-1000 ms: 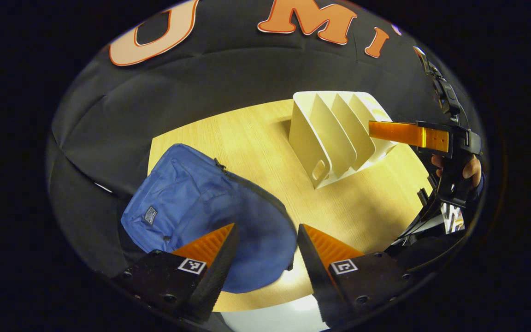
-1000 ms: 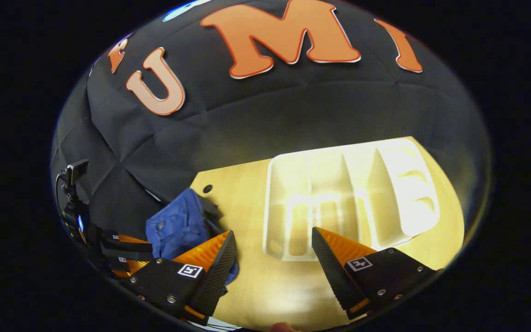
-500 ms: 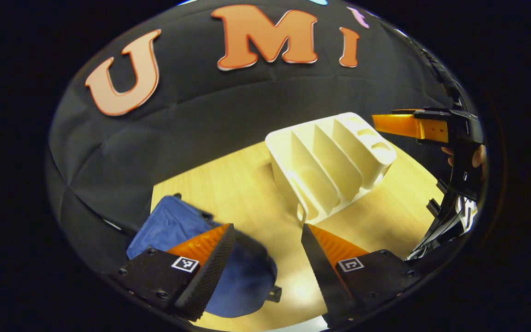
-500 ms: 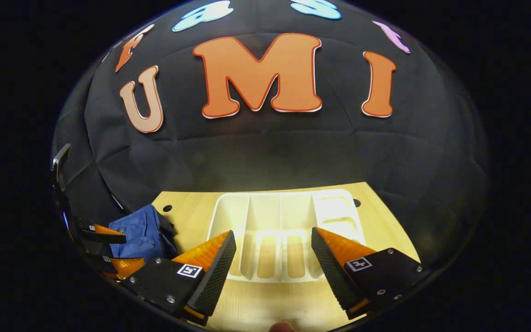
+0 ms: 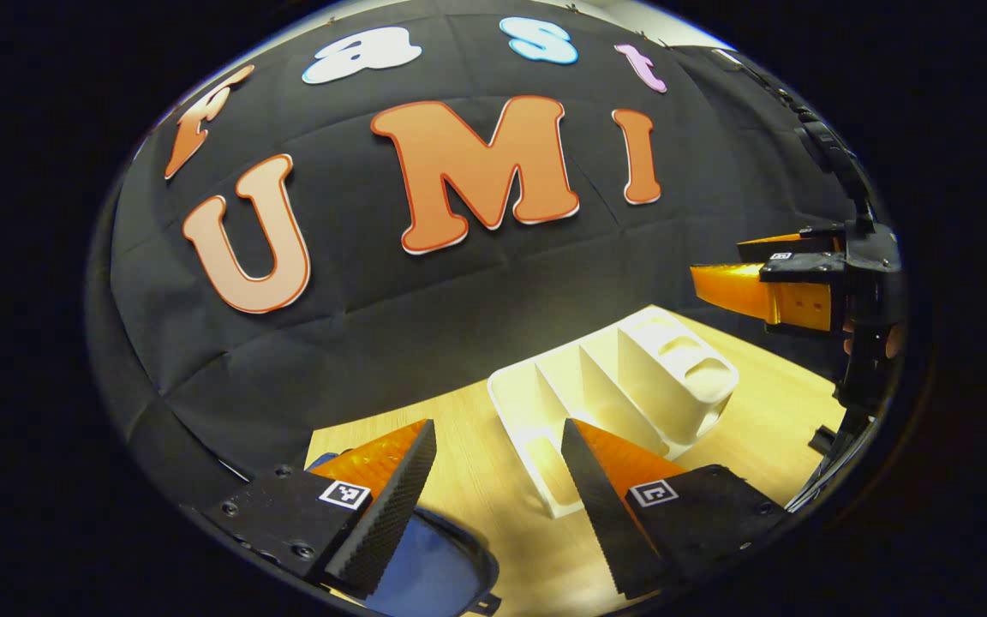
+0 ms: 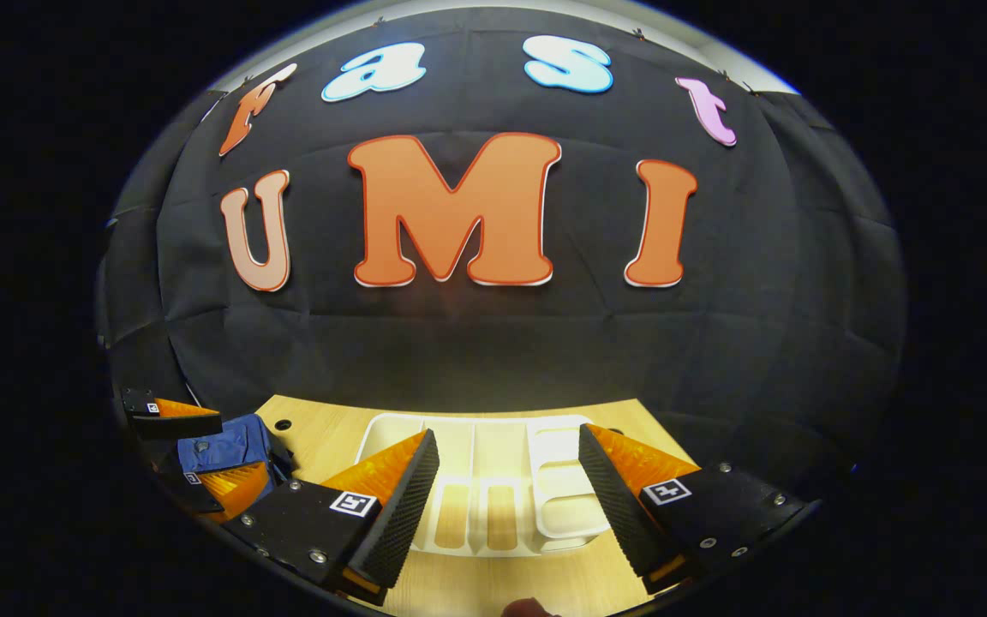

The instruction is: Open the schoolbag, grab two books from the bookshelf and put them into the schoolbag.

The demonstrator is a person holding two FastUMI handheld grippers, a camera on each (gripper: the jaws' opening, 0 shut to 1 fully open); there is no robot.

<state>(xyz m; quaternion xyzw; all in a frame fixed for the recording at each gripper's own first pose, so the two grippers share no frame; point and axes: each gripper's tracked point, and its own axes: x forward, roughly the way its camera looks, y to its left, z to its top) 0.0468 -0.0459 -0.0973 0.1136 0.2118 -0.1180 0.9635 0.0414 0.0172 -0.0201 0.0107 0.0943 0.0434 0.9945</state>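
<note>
The blue schoolbag (image 5: 433, 574) lies on the wooden table (image 5: 768, 420), low in the left gripper view, partly behind my left gripper (image 5: 495, 437). That gripper is open with nothing between its fingers. The white slotted bookshelf (image 5: 631, 386) stands just beyond it; the slots I can see look empty. My right gripper (image 5: 716, 260) hovers open at the far right, above the shelf's end. In the right gripper view the right gripper (image 6: 506, 437) is open over the bookshelf (image 6: 562, 514). The schoolbag (image 6: 219, 441) shows at lower left beside the open left gripper (image 6: 241, 446).
The black cloth wall rises close behind the table's far edge. A hand (image 5: 892, 338) holds the right gripper's handle at the right rim. Small round holes (image 6: 281, 424) mark the table's back corners. Bare tabletop (image 6: 322, 428) lies between bag and shelf.
Both grippers have tilted up and drawn back. Bag and shelf slid down toward the bottom of both views, and far more wall shows. Both grippers stayed open and hold nothing.
</note>
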